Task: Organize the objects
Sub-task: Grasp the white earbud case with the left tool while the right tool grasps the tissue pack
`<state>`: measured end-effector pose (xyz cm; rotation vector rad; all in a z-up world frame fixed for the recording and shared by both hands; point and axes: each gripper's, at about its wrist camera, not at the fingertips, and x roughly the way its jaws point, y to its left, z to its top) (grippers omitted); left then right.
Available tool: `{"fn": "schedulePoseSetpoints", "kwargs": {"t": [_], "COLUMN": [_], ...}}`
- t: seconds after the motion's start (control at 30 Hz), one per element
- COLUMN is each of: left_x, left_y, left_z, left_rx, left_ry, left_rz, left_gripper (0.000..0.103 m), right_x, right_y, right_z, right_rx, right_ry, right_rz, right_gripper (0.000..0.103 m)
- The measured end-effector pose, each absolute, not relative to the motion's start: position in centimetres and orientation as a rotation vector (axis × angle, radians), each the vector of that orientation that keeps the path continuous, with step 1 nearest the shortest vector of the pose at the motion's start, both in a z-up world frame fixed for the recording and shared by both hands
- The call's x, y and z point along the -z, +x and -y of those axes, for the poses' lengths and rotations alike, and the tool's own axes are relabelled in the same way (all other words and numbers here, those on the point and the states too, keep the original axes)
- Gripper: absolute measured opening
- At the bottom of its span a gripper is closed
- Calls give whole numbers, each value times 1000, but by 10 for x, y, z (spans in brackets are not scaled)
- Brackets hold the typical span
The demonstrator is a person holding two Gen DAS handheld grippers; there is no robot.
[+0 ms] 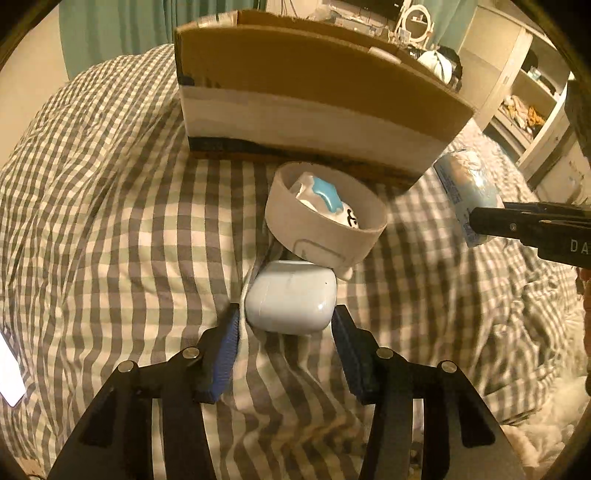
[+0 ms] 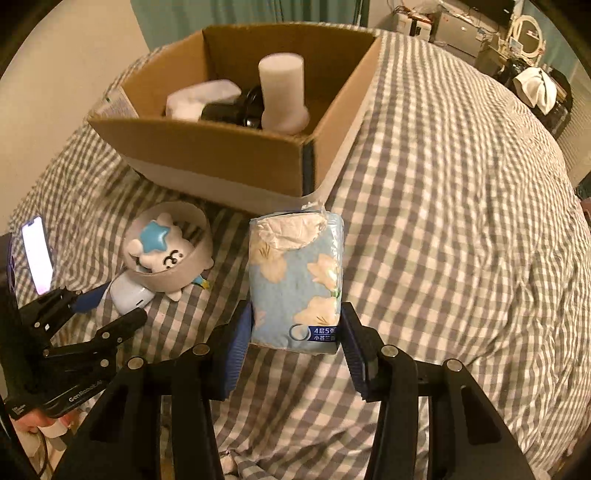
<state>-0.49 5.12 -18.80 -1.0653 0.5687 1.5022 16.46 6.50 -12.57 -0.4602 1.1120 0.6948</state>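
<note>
A white earbud case (image 1: 290,296) lies on the checked bedspread, between the fingers of my left gripper (image 1: 285,317); the jaws stand open on either side of it, not clearly pressing. Behind it a white tape ring (image 1: 325,218) holds a plush toy with a blue star (image 1: 327,194). My right gripper (image 2: 295,325) is shut on a blue floral tissue pack (image 2: 295,284), held above the bed in front of the cardboard box (image 2: 236,158). The box holds a white foam cylinder (image 2: 282,92), a black object (image 2: 236,109) and a white soft item (image 2: 199,98).
A lit phone (image 2: 36,254) lies at the left on the bed. The box (image 1: 314,92) stands right behind the ring. Shelves (image 1: 524,99) and a dresser with a round mirror (image 2: 524,29) stand beyond the bed.
</note>
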Motion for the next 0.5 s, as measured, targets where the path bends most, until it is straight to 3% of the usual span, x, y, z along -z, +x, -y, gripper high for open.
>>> {"fn": "schedulePoseSetpoints", "kwargs": {"t": [0.07,0.37,0.5], "left_x": [184,177,176], "left_y": [-9,3,10], "left_z": [-44,-26,-50], "left_rx": [-1501,-1506,-1511], "left_ry": [-1080,-1086,-1107], "left_rz": [-564,-543,-513], "left_gripper": [21,18,28], "right_x": [118,99,102], "right_y": [161,143,146], "right_z": [-57,-31,-31], "right_rx": [-691,-693,-684], "right_ry": [-446,-409,-408], "right_rz": [-1103,-1069,-1076], "right_gripper": [47,47,47]}}
